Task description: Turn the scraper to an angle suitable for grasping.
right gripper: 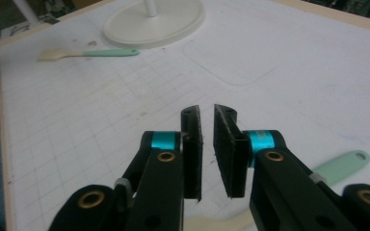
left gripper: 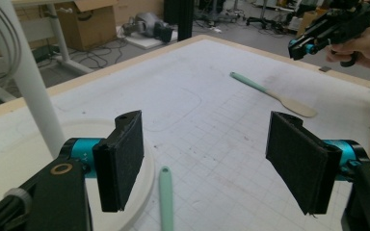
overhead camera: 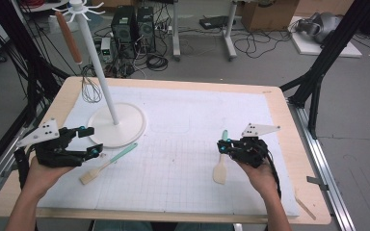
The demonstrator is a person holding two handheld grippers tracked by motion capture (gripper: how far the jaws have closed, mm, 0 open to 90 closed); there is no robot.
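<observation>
Lying flat: mint-handled cream spatula [overhead camera: 220,163] beneath right gripper [overhead camera: 221,145].

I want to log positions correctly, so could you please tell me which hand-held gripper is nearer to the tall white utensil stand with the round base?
Left. The left hand-held gripper sits beside the tall white utensil stand's round base; the right hand-held gripper is far across the mat.

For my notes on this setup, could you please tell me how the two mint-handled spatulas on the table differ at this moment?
The left spatula lies slanted beside the stand's round base, near the open left gripper. The right spatula lies nearly straight along the table's depth, under the right gripper, whose jaws are almost shut above its handle with nothing between them. The left spatula's blade points toward the person's left; the right one's points toward the person. Both have mint handles and cream blades, flat on the mat.
</observation>
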